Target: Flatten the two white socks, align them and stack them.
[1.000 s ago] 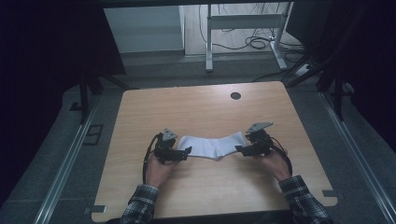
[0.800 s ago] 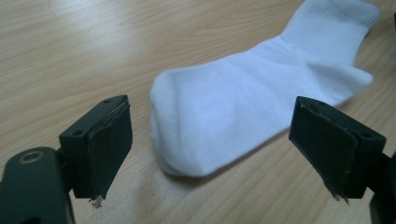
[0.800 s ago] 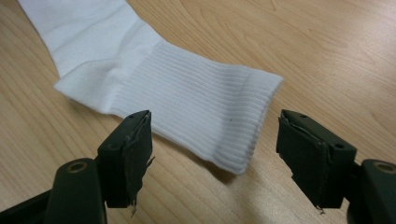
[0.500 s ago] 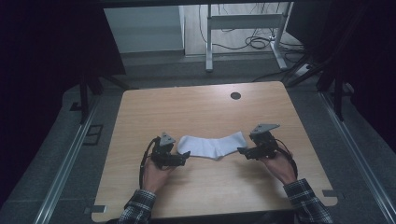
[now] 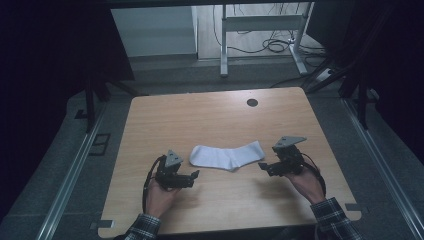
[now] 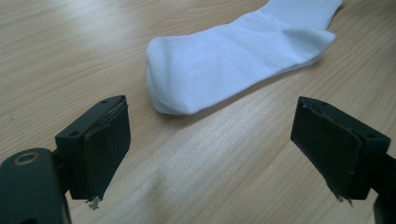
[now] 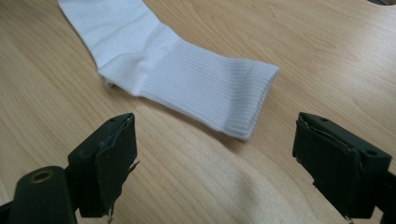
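A white sock [image 5: 227, 156] lies flat and stretched out on the wooden table [image 5: 200, 117], toe to the left and ribbed cuff to the right. My left gripper [image 5: 194, 176] is open a short way in front of the toe, with nothing between its pads. In the left gripper view the sock's toe [image 6: 224, 65] lies beyond the wide-apart jaws of that gripper [image 6: 219, 149]. My right gripper [image 5: 263, 167] stands open just off the cuff, and its jaws have just been opening with nothing between them. The right gripper view shows the cuff [image 7: 210, 88] ahead of that gripper [image 7: 229, 158], untouched.
A dark round hole [image 5: 252, 102] sits near the table's far edge. Behind the table stand a metal frame [image 5: 260, 22] and floor cables [image 5: 277, 46]. Metal rails [image 5: 75, 170] run along both sides of the table.
Both grippers have drawn back from the sock's ends, the left one leftward and nearer to the person, the right one outward to the right. The sock stays flat on the table.
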Available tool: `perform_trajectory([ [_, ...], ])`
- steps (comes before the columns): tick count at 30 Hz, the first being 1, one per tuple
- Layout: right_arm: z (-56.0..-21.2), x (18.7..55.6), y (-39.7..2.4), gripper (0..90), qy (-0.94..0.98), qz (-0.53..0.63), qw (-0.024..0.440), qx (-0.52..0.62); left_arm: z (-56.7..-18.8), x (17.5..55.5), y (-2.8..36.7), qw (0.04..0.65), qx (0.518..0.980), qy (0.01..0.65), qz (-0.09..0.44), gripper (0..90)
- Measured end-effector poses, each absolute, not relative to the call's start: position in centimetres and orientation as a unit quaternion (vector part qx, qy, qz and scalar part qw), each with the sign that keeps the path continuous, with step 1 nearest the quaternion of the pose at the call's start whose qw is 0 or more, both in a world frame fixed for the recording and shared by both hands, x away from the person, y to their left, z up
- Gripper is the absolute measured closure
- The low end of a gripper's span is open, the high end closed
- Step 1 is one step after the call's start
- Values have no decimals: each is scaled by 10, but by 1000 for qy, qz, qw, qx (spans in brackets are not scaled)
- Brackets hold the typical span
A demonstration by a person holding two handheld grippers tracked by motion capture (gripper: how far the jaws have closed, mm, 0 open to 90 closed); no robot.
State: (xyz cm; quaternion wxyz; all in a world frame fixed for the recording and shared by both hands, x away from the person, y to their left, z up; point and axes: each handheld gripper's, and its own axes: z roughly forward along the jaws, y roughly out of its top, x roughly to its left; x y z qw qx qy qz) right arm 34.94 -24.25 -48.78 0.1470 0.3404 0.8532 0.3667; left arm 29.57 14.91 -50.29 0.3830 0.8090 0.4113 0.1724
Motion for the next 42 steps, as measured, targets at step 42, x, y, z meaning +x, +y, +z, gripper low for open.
perform_trajectory([
  [42,-517,313,-270,111,866,335,142,343,-532,255,156,325,839,406,162,1],
])
